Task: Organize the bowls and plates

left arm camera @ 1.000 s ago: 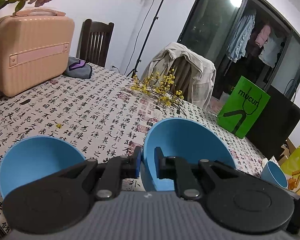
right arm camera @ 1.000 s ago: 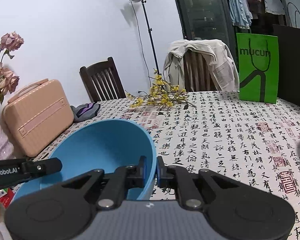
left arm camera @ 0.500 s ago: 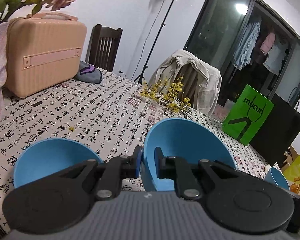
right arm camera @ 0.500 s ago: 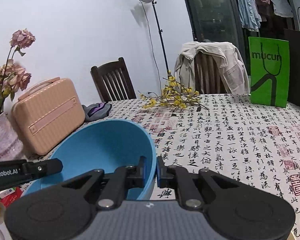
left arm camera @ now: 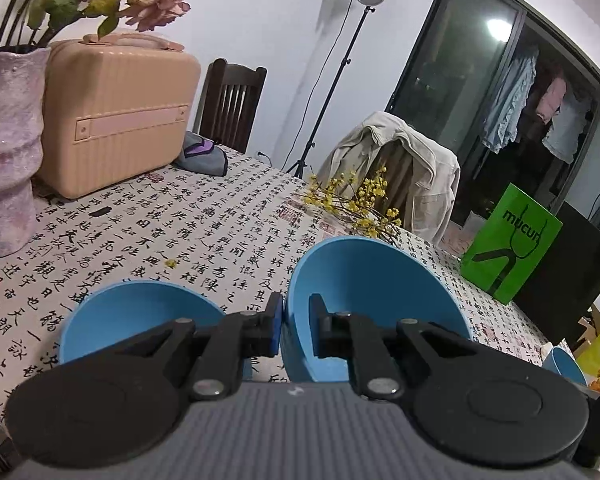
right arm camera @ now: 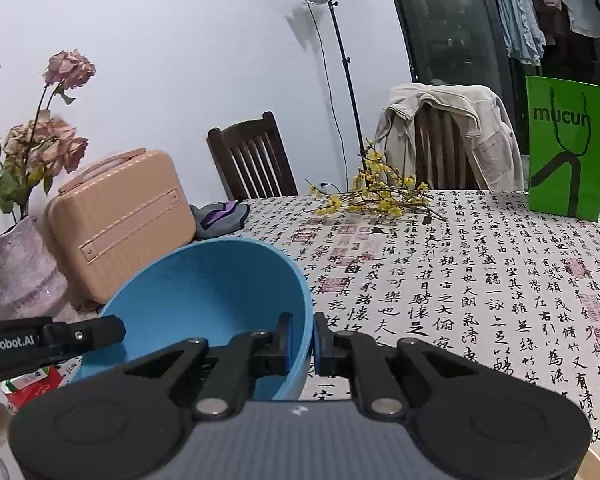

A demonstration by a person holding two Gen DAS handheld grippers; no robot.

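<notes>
Both tongs, left tongs point(left arm camera: 296, 330) and right tongs point(right arm camera: 313, 340), are clamped on opposite rims of 1 big blue bowl point(left arm camera: 374, 304) held above the counter point(left arm camera: 204, 220), so I'd guess it nests into the second blue bowl point(left arm camera: 140, 316) next, with a small blue cup point(left arm camera: 566, 366) left too.

The smooth matt blue plastic bowl point(left arm camera: 364, 280) is showing a soft sheen. The ribbed peach hard-plastic case point(left arm camera: 116, 116) is looking satiny, and printed calligraphy cloth point(right arm camera: 480, 280) is covering the counter.
</notes>
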